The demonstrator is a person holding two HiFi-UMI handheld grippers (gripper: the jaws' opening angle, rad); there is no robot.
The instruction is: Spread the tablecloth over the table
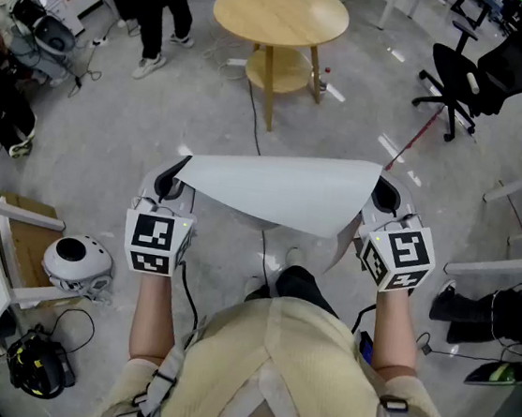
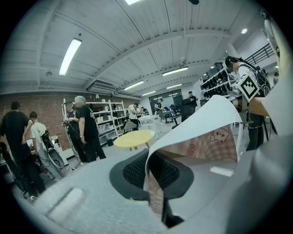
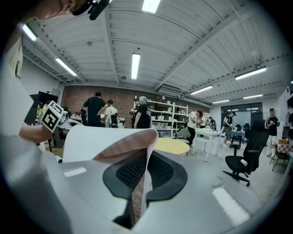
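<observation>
A tablecloth (image 1: 277, 189), white on its outer side and pink-checked with cartoon prints inside, hangs stretched between my two grippers at chest height. My left gripper (image 1: 176, 176) is shut on its left corner; in the left gripper view the cloth (image 2: 201, 132) is pinched between the black pads (image 2: 137, 171). My right gripper (image 1: 381, 195) is shut on the right corner, where the cloth edge (image 3: 139, 183) runs between its pads (image 3: 160, 171). The round yellow-topped wooden table (image 1: 280, 12) stands bare a few steps ahead on the grey floor.
People (image 1: 154, 1) stand at the far left beside the table. A black office chair (image 1: 476, 73) is at the right. A cable (image 1: 253, 117) runs across the floor from the table toward me. A white helmet (image 1: 77, 261), boxes and gear lie at my left.
</observation>
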